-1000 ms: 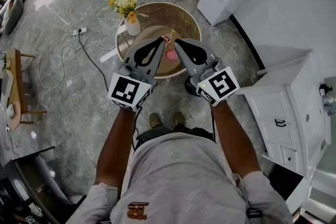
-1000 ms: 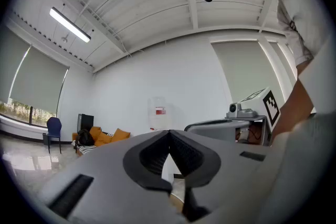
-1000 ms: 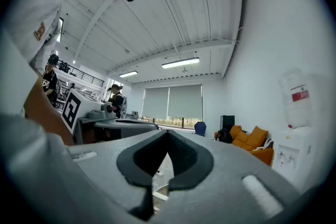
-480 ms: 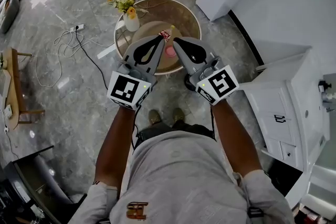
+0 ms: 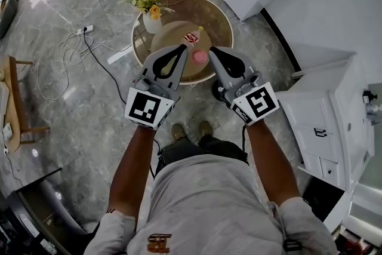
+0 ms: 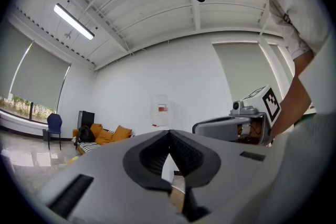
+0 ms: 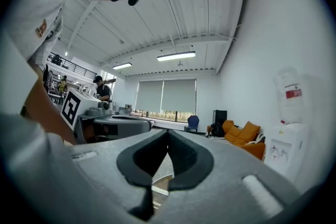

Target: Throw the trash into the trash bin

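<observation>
Grey stone floor fills the head view, and a round desk (image 5: 219, 16) stands in front of the person. On the desk lie a bottle (image 5: 191, 37) with a red label and a pink round thing (image 5: 200, 57). These look like the trash. A vase of flowers (image 5: 147, 6) stands at the far left edge.

The left gripper (image 5: 182, 47) and the right gripper (image 5: 213, 51) both reach over the near side of the desk. Both are closed and hold nothing. A moment ago their tips almost met and partly hid the pink round thing. Now the right gripper has slid out to the side, so there is a gap and the pink round thing shows between the two tips. Both have also come a bit lower. I think the person is getting ready to pick up the trash, but the jaws must open first. A dark round thing (image 5: 217, 90) sits on the floor by the desk. It may be the bin, but I cannot tell.

From the left gripper view, the left gripper's jaws are pressed together with nothing between them. The right gripper is just beside it, and a water cooler (image 6: 161, 109) stands by the far wall.

From the right gripper view, the right gripper's jaws are also pressed together and empty. The left gripper is near on the side, and an orange sofa (image 7: 242, 134) is far off.
</observation>
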